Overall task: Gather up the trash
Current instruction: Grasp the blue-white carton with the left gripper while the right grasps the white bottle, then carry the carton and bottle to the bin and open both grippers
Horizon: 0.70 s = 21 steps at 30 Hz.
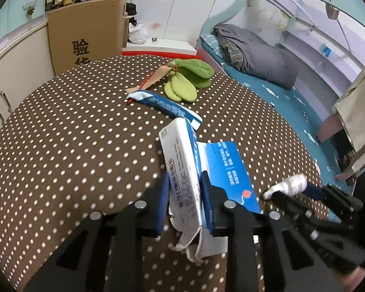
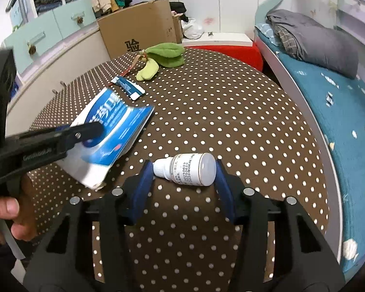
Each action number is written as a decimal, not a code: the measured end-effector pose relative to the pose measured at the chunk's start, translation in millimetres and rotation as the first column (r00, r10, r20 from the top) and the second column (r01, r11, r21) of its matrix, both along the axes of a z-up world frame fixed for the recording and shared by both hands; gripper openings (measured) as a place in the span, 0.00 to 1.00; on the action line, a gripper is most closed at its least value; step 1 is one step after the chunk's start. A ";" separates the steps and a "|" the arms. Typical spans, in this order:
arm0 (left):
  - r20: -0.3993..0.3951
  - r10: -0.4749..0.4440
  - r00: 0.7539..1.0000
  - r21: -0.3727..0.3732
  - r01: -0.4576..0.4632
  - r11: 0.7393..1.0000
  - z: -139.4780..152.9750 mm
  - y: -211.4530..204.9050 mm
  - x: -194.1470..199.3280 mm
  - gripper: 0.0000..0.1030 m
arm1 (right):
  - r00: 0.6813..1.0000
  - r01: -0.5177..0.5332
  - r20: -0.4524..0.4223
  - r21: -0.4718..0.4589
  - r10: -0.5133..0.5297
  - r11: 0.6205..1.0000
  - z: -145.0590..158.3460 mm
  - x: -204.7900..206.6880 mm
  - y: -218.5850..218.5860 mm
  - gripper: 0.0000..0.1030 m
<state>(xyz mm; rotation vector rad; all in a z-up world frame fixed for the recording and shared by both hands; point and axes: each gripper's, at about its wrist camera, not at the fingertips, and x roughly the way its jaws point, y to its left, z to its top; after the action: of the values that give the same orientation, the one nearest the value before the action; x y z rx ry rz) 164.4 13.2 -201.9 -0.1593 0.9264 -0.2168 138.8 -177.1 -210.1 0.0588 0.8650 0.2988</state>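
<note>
Gripping: your left gripper (image 1: 185,194) pinches the torn box (image 1: 182,170), light, crushable.
Bottle (image 2: 189,169): beside that box, between the right gripper (image 2: 182,177) pads, touching; smooth, rolls; squeeze mid-body.

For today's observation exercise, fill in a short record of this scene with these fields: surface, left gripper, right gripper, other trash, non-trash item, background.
surface: brown dotted tabletop
left gripper: shut on a torn blue-and-white carton
right gripper: pads against both ends of a small white bottle lying on its side
other trash: flattened blue-and-white wrapper farther back on the tabletop
non-trash item: green plush leaves at the far edge
background: cardboard box, bed with grey bedding
</note>
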 end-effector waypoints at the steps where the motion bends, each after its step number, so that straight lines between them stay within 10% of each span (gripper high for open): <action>1: 0.001 -0.002 1.000 -0.004 0.002 1.000 1.1 3.0 -6.3 0.24 | 1.000 0.009 0.003 0.010 -0.009 1.000 2.0 -2.9 -4.6 0.49; 21: 0.126 -0.071 0.989 -0.010 0.073 0.997 52.4 -28.4 -47.1 0.24 | 0.983 0.124 0.113 0.159 -0.143 0.979 58.8 -35.3 -81.7 0.49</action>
<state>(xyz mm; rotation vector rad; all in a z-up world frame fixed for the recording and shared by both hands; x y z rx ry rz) 117.3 -15.1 -149.5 -0.1243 0.8061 -0.2972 103.5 -258.8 -151.3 0.2366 0.7107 0.2387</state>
